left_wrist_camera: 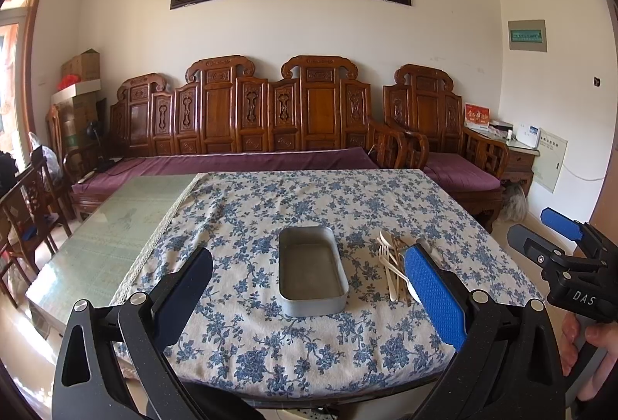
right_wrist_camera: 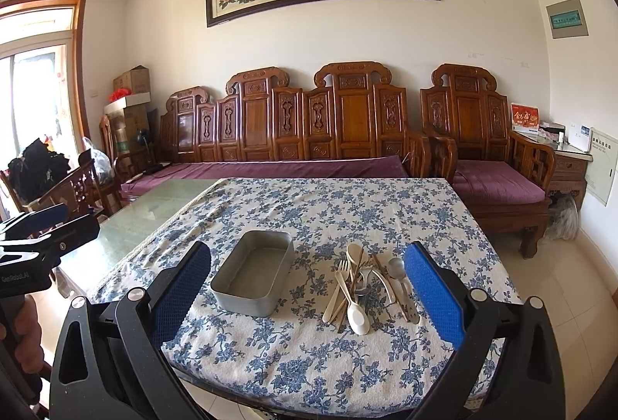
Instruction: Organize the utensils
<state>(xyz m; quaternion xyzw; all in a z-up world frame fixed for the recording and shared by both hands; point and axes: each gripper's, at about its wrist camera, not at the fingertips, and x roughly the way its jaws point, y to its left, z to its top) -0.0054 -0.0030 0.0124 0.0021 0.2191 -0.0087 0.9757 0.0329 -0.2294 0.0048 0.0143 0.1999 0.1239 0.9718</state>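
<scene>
A grey metal tray (left_wrist_camera: 313,298) (right_wrist_camera: 231,298) sits with nothing in it on the blue floral tablecloth (left_wrist_camera: 293,203) (right_wrist_camera: 347,211). Just right of it lies a pile of utensils (left_wrist_camera: 394,267) (right_wrist_camera: 363,286): cream plastic forks and spoons, metal spoons and brown chopsticks, all overlapping. My left gripper (left_wrist_camera: 313,284) hangs open above the table's near edge, with the tray between its fingers in the view. My right gripper (right_wrist_camera: 309,288) is open too, held above the near edge, and the pile shows between its fingers. The right gripper (left_wrist_camera: 540,230) also appears at the right edge of the left wrist view.
The cloth covers the right part of a glass-topped table (left_wrist_camera: 116,223) (right_wrist_camera: 143,215). A carved wooden bench (left_wrist_camera: 247,118) (right_wrist_camera: 301,126) with purple cushions stands behind it and a matching armchair (right_wrist_camera: 494,157) at the right. Wooden chairs (left_wrist_camera: 27,203) stand at the left.
</scene>
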